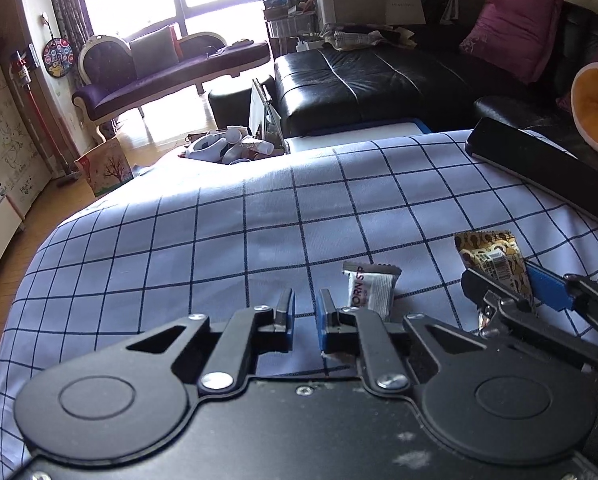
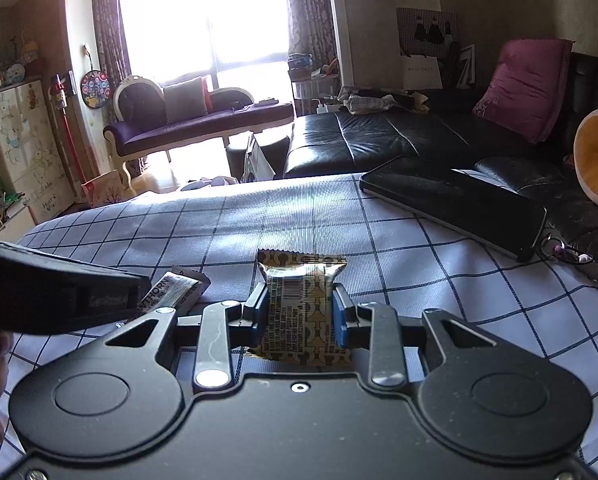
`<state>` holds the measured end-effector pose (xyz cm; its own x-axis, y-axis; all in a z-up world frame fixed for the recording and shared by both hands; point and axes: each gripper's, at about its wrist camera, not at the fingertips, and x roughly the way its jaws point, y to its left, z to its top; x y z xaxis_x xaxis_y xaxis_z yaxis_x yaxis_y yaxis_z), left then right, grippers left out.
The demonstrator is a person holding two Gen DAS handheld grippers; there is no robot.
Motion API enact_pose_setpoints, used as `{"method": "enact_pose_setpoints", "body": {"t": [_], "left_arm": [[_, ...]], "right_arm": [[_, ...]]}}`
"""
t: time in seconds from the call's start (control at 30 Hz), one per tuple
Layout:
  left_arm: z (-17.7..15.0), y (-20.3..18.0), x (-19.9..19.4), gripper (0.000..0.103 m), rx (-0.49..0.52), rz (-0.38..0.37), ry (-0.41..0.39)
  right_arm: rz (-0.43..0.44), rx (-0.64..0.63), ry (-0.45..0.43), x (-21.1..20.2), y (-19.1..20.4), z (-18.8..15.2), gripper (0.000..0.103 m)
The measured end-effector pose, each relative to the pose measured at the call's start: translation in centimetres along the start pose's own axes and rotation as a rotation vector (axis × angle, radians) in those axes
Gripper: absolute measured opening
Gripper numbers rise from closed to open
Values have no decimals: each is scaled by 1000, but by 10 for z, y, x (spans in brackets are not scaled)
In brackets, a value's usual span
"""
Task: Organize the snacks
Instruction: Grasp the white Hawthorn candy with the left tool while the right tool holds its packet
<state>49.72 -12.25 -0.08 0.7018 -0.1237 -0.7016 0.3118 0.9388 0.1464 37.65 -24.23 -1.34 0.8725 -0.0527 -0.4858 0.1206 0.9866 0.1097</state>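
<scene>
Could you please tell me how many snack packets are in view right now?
2. The gold patterned packet is clamped in the right gripper; the silver packet lies on the checked cloth beside the left gripper. Others may be hidden.

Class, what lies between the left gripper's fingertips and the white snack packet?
Only bare checked cloth, in the left wrist view: the left gripper stands beside the white packet.

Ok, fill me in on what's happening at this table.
A person is sorting snacks with a handheld gripper in each hand, over a checked tablecloth. The right gripper is shut on a gold patterned snack packet, gripping it by its sides. The left gripper is empty, its jaws a little apart, just left of a small white snack packet lying on the cloth. A black tray sits at the far right edge of the table with nothing visible in it yet.
</scene>
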Motion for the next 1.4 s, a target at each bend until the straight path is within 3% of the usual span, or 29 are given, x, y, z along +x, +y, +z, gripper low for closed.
{"method": "enact_pose_setpoints", "body": {"t": [0.4,0.6,0.8,1.1,1.4], "left_arm": [[3,28,2,15,-87,-47,-15],[5,14,-7,35,-32,-195,-62],[-1,-6,-1,33,42,-147,-64],[-6,-6,-5,39,61,-165,-83],[-13,-26,0,41,120,-129,-79]], "right_arm": [[8,8,8,2,0,1,42],[32,40,9,2,-9,1,42],[43,57,9,1,-15,2,41],[56,106,-3,-2,-25,1,41],[-43,92,-5,-12,-25,3,41]]}}
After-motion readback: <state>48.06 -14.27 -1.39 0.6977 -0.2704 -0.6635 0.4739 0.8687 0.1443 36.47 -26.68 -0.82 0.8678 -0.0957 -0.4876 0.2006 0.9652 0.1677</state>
